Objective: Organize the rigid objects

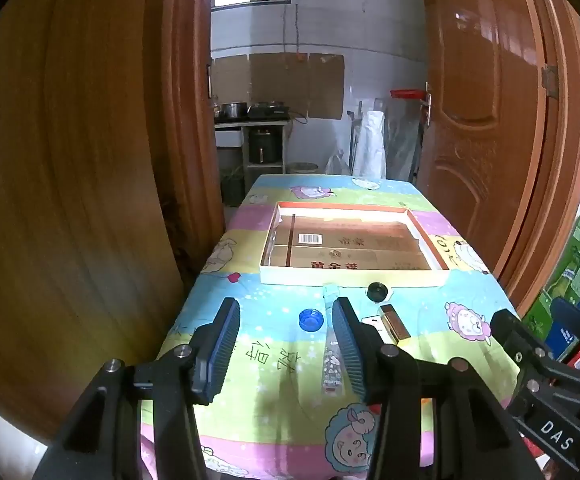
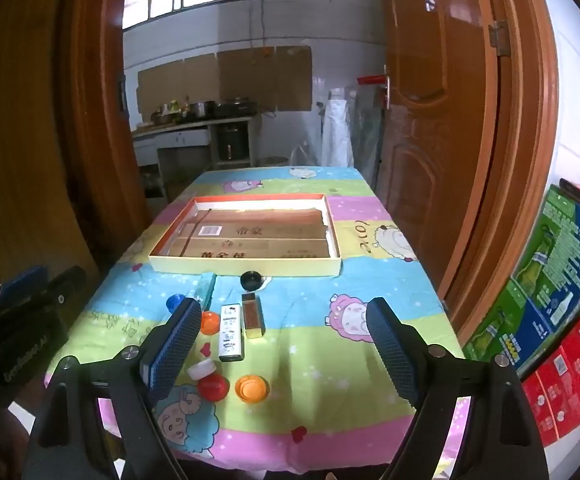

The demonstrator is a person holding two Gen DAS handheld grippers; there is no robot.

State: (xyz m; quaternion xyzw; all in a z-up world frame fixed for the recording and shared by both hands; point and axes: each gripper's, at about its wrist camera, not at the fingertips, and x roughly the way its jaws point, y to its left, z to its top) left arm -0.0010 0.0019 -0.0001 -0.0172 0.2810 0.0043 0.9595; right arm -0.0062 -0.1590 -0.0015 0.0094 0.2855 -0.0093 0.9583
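Left gripper (image 1: 286,346): wide apart, holding nothing, up above the table's near end.
Right gripper (image 2: 286,350): wide apart too, nothing in it.
Tray (image 2: 246,269): a flat box on the table (image 2: 370,320), with only cardboard inside.
Black cap (image 2: 251,279): just in front of the tray's near wall.
Blue cap (image 1: 311,319): nearer to us than the tray, to the left.
Gold box (image 2: 253,316): lies in front of the tray, close behind the black cap.
White box (image 2: 231,333): right beside the gold box, maybe touching.
Long clear packet (image 1: 332,356): lies pointing away from the tray, partly hidden.
Red cap (image 2: 214,386), white cap (image 2: 202,369), orange cap (image 2: 252,388): far from the tray, at the near end.
Other orange cap (image 2: 210,322): left of the white box.
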